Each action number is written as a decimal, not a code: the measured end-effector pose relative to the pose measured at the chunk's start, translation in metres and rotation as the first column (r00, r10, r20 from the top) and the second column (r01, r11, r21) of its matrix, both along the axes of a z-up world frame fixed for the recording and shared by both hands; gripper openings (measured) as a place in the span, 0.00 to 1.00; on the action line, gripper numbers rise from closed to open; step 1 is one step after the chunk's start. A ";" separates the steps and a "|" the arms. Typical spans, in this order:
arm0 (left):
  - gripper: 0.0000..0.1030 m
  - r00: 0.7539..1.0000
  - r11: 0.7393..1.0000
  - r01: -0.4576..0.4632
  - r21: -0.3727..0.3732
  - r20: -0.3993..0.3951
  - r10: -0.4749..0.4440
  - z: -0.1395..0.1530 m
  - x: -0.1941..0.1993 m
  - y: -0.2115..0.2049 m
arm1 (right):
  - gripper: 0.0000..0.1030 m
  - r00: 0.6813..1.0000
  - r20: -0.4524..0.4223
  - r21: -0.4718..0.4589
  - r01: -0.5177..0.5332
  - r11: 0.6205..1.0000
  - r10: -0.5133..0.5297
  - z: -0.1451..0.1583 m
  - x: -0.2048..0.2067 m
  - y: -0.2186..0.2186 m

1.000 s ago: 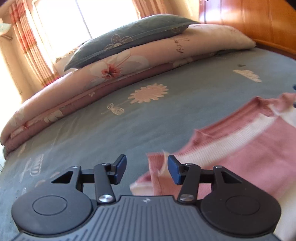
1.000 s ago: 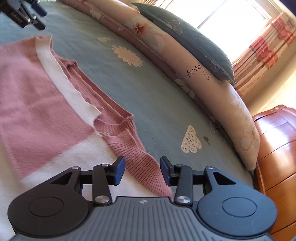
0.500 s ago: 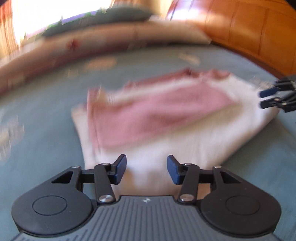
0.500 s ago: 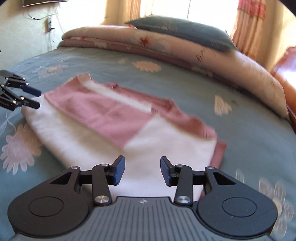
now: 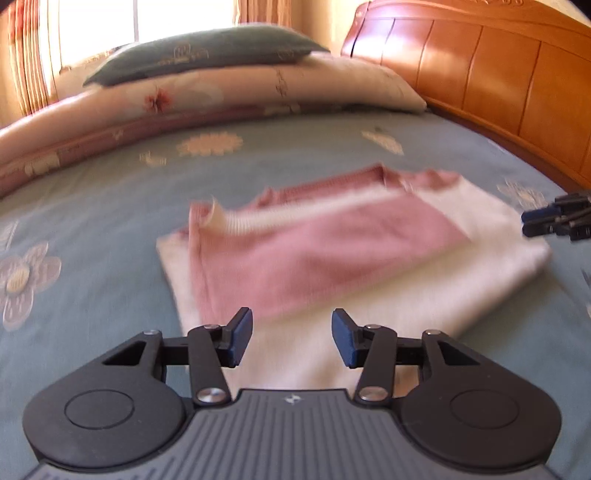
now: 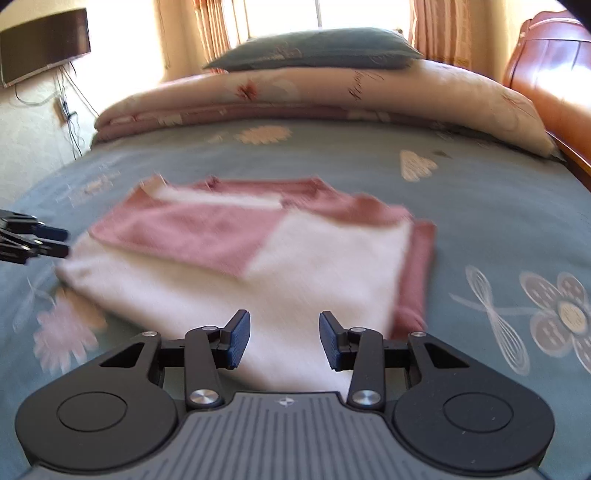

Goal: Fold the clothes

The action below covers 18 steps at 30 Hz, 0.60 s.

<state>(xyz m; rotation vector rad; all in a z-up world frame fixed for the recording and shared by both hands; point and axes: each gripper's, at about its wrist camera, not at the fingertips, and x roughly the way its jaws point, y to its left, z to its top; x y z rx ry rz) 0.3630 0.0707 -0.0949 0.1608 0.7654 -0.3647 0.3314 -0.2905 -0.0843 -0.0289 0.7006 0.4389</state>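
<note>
Hovering over the near edge of the sweater point(image 5: 325, 266), the left tool point(image 5: 291, 338) has its blue pads spread wide with nothing between them; the right tool point(image 6: 283, 339) hangs the same way at the opposite side, jaws apart and empty; each tool's tip shows at the edge of the other's view, just beside the sweater's corner, too small to judge closely. The sweater lies folded into a rough rectangle on the bed point(image 5: 110, 192), white body beneath and a pink panel across the top, pink ribbed hem along one side; it is blurred in both views. Beyond it the blue-grey sheet point(image 6: 498, 206) carries flower prints; a rolled quilt point(image 6: 332, 96) runs along the far side with a dark pillow point(image 6: 317, 50) on top; a wooden headboard point(image 5: 498, 74) stands beside it, curtains point(image 6: 218, 29) behind.
</note>
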 end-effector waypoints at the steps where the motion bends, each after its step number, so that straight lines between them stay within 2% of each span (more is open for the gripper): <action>1: 0.46 1.000 1.000 -0.001 -0.002 0.005 0.001 -0.001 0.008 -0.004 | 0.44 1.000 0.010 0.005 -0.008 1.000 0.008 0.002 0.007 0.008; 5: 0.46 1.000 1.000 -0.005 -0.010 0.026 0.005 -0.007 0.038 -0.021 | 0.44 0.999 0.042 -0.007 -0.035 0.999 0.035 0.000 0.038 0.044; 9: 0.46 0.999 1.000 -0.009 -0.017 0.046 0.010 -0.012 0.069 -0.038 | 0.44 0.999 0.036 -0.024 -0.027 0.999 0.028 -0.016 0.060 0.060; 10: 0.46 0.999 1.000 -0.010 -0.019 0.051 0.011 -0.014 0.077 -0.042 | 0.44 0.999 0.034 -0.040 -0.021 0.999 0.023 -0.021 0.060 0.057; 11: 0.52 0.999 0.999 -0.022 -0.050 0.049 0.024 -0.017 0.077 -0.032 | 0.44 0.999 0.031 -0.056 -0.016 0.998 0.017 -0.025 0.061 0.054; 15: 0.56 0.995 0.983 -0.091 -0.159 0.023 0.096 -0.022 0.077 0.011 | 0.47 0.999 0.027 -0.101 0.022 0.995 -0.019 -0.036 0.056 0.021; 16: 0.56 0.992 0.980 -0.116 -0.161 0.022 0.121 -0.018 0.079 0.019 | 0.48 0.999 0.015 -0.088 0.035 0.996 -0.034 -0.035 0.057 0.010; 17: 0.50 0.989 0.977 -0.142 -0.161 0.020 0.147 -0.013 0.080 0.026 | 0.48 0.999 0.004 -0.075 0.048 0.996 -0.048 -0.035 0.058 -0.001; 18: 0.50 0.988 0.974 -0.146 -0.172 0.024 0.152 -0.008 0.083 0.030 | 0.48 0.998 -0.007 -0.060 0.060 0.996 -0.061 -0.033 0.059 -0.010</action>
